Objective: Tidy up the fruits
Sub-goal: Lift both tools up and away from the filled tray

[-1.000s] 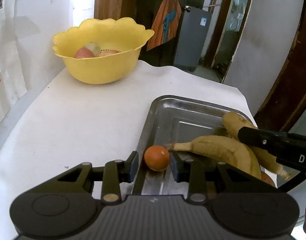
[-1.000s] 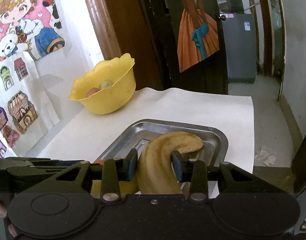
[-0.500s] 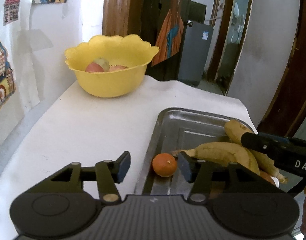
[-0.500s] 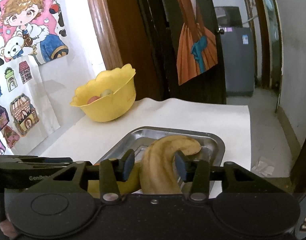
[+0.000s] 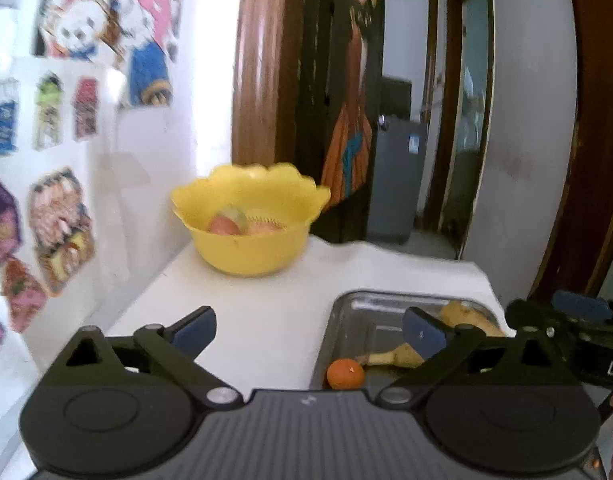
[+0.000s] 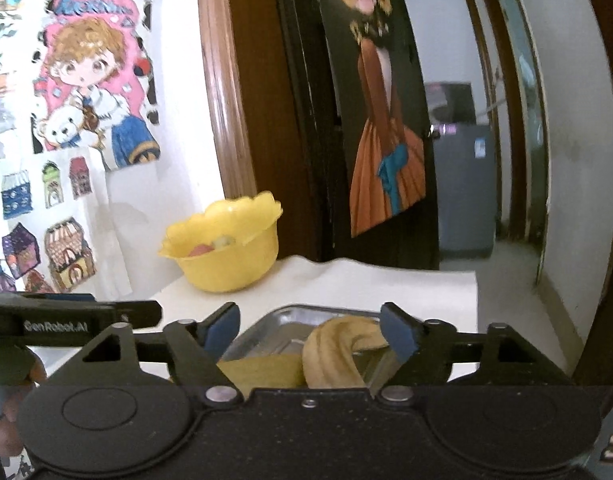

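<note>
Inside the shiny metal tray (image 5: 390, 308), a round orange (image 5: 345, 373) rests.

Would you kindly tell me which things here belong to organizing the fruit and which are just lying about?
Belongs to the job:
- orange, in the metal tray
- bananas, in the metal tray
- metal tray
- yellow bowl holding round fruit
- left tongs and right tongs, both open

Just lying about:
- cartoon stickers on the wall
- dress poster on the door
- grey appliance in the hallway
</note>
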### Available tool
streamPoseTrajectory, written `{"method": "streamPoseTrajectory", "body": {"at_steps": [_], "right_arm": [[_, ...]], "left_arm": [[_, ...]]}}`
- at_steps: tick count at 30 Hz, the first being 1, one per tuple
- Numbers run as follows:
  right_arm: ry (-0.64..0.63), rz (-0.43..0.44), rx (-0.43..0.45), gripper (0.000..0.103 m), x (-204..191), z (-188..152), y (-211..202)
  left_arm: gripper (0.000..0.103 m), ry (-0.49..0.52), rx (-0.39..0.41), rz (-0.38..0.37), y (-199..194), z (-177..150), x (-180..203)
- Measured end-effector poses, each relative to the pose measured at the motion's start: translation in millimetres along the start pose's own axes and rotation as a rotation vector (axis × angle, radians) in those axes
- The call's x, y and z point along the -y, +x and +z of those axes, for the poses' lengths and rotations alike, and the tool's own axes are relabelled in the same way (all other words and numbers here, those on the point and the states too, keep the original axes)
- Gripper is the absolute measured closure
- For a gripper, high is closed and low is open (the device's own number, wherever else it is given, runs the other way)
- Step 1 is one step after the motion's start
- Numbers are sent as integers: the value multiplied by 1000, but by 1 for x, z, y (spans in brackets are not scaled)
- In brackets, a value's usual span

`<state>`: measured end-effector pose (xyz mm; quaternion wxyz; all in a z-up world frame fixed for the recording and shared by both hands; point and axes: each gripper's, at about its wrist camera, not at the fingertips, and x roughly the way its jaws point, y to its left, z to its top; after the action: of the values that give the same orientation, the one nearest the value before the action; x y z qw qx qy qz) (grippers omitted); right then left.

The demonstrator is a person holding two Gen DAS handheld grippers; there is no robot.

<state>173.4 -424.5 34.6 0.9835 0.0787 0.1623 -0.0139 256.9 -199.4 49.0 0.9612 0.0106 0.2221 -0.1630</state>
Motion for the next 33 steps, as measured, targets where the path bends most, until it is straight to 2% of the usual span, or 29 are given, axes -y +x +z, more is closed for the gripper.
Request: {"method": "streamPoseTrajectory", "body": {"at_steps": [7, 13, 23, 33], "right_arm": [[-28, -9, 82, 7, -29, 3, -64], [-61, 13, 134, 1, -53, 8, -118], [-100, 4, 169, 1, -80, -2, -181], [-107, -19, 174, 1, -108, -20, -211]], "left_arm": [[0, -46, 76, 19, -68, -4, -14], [0, -61, 112, 32, -116, -8, -18], [0, -37, 161, 38, -168, -22, -21], [0, -42, 167, 44, -197, -43, -41]]}}
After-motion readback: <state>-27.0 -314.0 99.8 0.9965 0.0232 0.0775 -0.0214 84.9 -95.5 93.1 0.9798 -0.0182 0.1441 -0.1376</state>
